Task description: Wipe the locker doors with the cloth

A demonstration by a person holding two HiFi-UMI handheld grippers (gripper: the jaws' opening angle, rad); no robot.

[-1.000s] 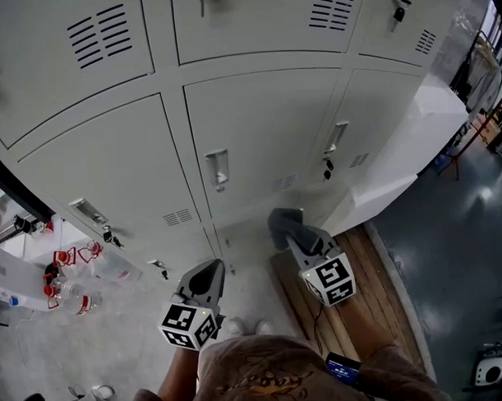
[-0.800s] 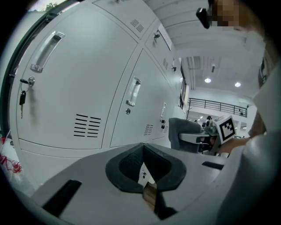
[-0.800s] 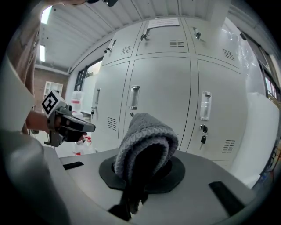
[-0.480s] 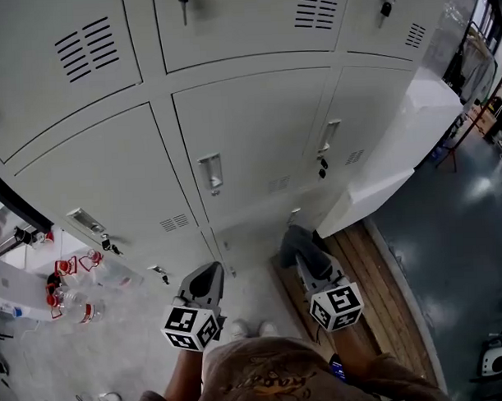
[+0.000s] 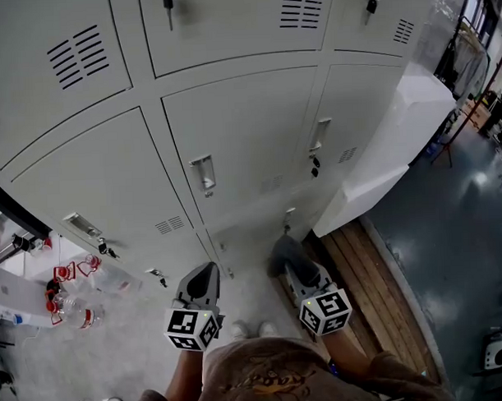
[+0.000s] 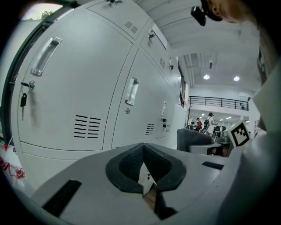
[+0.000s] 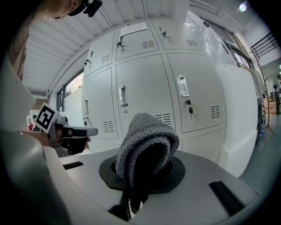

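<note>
Grey-white locker doors (image 5: pixel 240 130) fill the head view, and both gripper views also face the doors (image 7: pixel 140 96) (image 6: pixel 74 88). A folded grey cloth (image 5: pixel 282 252) is pinched in my right gripper (image 5: pixel 291 264), held low in front of the bottom row and apart from the doors. In the right gripper view the cloth (image 7: pixel 147 134) stands up out of the shut right gripper (image 7: pixel 141 172). My left gripper (image 5: pixel 205 275) hangs to its left, jaws together and empty. The left gripper view shows the left gripper (image 6: pixel 143 172) with its pads meeting.
Handles and keys (image 5: pixel 315 162) stick out of the doors. A white block (image 5: pixel 397 141) abuts the lockers on the right, with a wooden pallet (image 5: pixel 364 274) on the floor below. Plastic bottles (image 5: pixel 69 296) lie at the left. Shoes (image 5: pixel 247 328) stand near the lockers.
My right gripper with the cloth has dropped lower and drawn back toward the person. The left gripper has hardly moved. The lockers have shifted slightly left in the head view.
</note>
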